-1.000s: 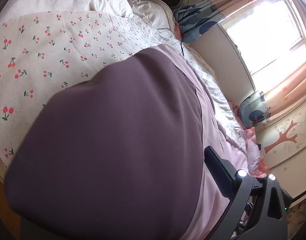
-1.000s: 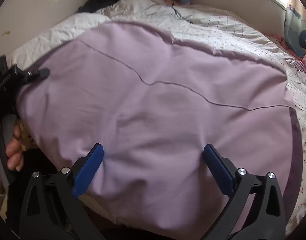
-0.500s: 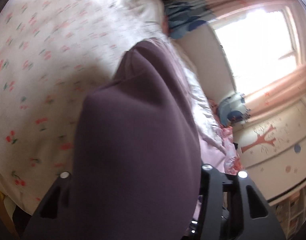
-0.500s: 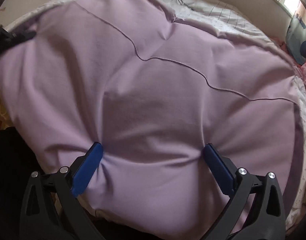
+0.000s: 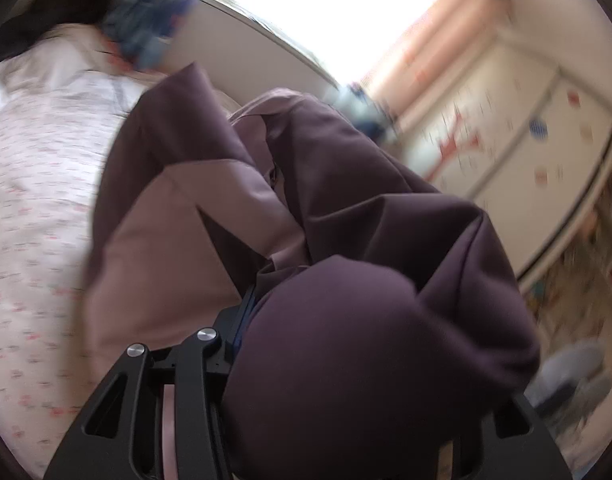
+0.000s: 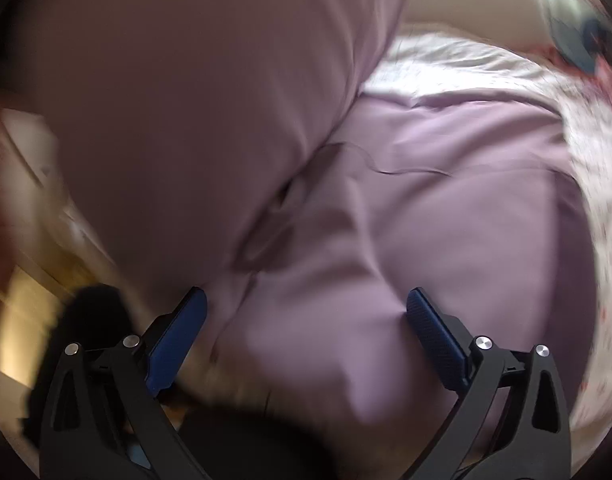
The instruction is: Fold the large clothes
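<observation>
The smooth lilac garment [image 6: 446, 208] lies on the bed [image 5: 38, 184], 1 part lifted in soft, blurred folds. The left gripper [image 5: 266, 300] looks clamped on bunched purple cloth that hides its right finger. The right gripper [image 6: 306, 312] stands wide apart, pressed against the cloth.

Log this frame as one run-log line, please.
phase: fold in progress | left gripper: purple garment bunched over jaws, state unclear | right gripper: jaws open on garment | surface: bed | heavy blur
</observation>
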Available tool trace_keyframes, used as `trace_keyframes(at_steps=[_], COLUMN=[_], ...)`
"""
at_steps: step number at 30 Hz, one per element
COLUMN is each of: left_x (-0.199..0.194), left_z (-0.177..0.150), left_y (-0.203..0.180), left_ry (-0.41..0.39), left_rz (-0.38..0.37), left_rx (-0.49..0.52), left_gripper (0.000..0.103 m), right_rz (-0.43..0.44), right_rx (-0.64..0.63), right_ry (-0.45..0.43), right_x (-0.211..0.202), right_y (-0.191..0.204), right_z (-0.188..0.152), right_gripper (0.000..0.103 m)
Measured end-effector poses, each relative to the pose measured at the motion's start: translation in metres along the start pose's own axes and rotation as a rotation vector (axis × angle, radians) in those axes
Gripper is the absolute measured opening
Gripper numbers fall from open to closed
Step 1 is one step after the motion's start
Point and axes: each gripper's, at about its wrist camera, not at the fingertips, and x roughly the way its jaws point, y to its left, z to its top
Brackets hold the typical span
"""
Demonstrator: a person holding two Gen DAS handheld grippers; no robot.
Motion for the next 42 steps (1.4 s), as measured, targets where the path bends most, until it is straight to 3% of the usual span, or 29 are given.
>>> trace_keyframes(at_steps=[2, 4, 5, 7, 9, 12, 16, 17, 18, 19, 21, 23, 26, 28, 30, 33, 35, 37, 39, 41, 42], left_x=[0.038, 0.075, 0.092, 0.116, 0.126, 0.132, 0.128, 0.125, 0.117, 0.106, 0.068, 0.039, 0.029, 0.051, 0.095, 0.137, 0.144, 0.141, 0.118, 0.080, 0.055], left_z=[-0.018, -0.040, -0.052, -0.073, -0.083, -0.095, -0.096, -0.095, -0.095, -0.092, -0.078, -0.058, -0.013, 0.006, 0.005, -0.019, -0.012, -0.006, -0.005, 0.008, 0.012], left_y=[-0.019, -0.035, -0.043, -0.062, -0.079, -0.097, -0.107, -0.109, -0.110, -0.108, -0.095, -0.074, -0.024, 0.012, 0.027, 0.007, 0.006, 0.010, 0.019, 0.042, 0.066], left_ry=[0.065, 0.128, 0.157, 0.169, 0.164, 0.166, 0.195, 0.214, 0.238, 0.277, 0.286, 0.227, 0.097, 0.111, 0.226, 0.276, 0.275, 0.280, 0.277, 0.194, 0.128], left_rz=[-0.001, 0.011, 0.027, 0.073, 0.124, 0.189, 0.221, 0.222, 0.213, 0.169, 0.046, 0.013, 0.119, 0.139, 0.164, 0.325, 0.331, 0.306, 0.261, 0.202, 0.231], left_rx=[0.048, 0.101, 0.139, 0.239, 0.317, 0.427, 0.525, 0.549, 0.567, 0.571, 0.500, 0.402, 0.215, 0.101, 0.092, 0.313, 0.328, 0.314, 0.297, 0.187, 0.107], left_gripper=[0.045, 0.045, 0.045, 0.046, 0.049, 0.063, 0.074, 0.074, 0.074, 0.074, 0.074, 0.075, 0.082, 0.082, 0.081, 0.092, 0.093, 0.093, 0.093, 0.092, 0.093], right_rz=[0.132, 0.194, 0.208, 0.124, 0.074, 0.005, -0.128, -0.171, -0.274, -0.318, -0.339, -0.321, -0.283, -0.275, -0.288, -0.389, -0.475, -0.404, -0.478, -0.475, -0.456], right_rx=[0.188, 0.396, 0.493, 0.595, 0.527, 0.343, 0.059, 0.008, -0.075, -0.136, -0.105, -0.049, 0.013, 0.032, 0.034, 0.005, -0.006, 0.072, 0.055, 0.079, 0.119], right_ry=[-0.085, -0.174, -0.228, -0.307, -0.341, -0.254, 0.007, 0.066, 0.143, 0.172, 0.179, 0.166, 0.154, 0.140, 0.158, 0.235, 0.240, 0.196, 0.227, 0.241, 0.229], right_x=[-0.044, -0.078, -0.096, -0.134, -0.160, -0.155, -0.074, -0.056, -0.029, -0.012, -0.004, -0.003, 0.002, -0.006, -0.014, -0.023, -0.038, -0.047, -0.033, -0.011, 0.002], right_y=[-0.053, -0.109, -0.137, -0.179, -0.184, -0.157, -0.115, -0.112, -0.105, -0.103, -0.118, -0.137, -0.154, -0.159, -0.159, -0.163, -0.159, -0.160, -0.160, -0.169, -0.175], right_z=[-0.024, -0.043, -0.051, -0.051, -0.025, 0.047, 0.128, 0.131, 0.130, 0.126, 0.116, 0.107, 0.088, 0.076, 0.068, 0.083, 0.090, 0.097, 0.095, 0.084, 0.083], right_gripper=[0.097, 0.097, 0.097, 0.097, 0.097, 0.097, 0.097, 0.097, 0.097, 0.097, 0.096, 0.096, 0.096, 0.096, 0.096, 0.096, 0.096, 0.096, 0.096, 0.096, 0.096])
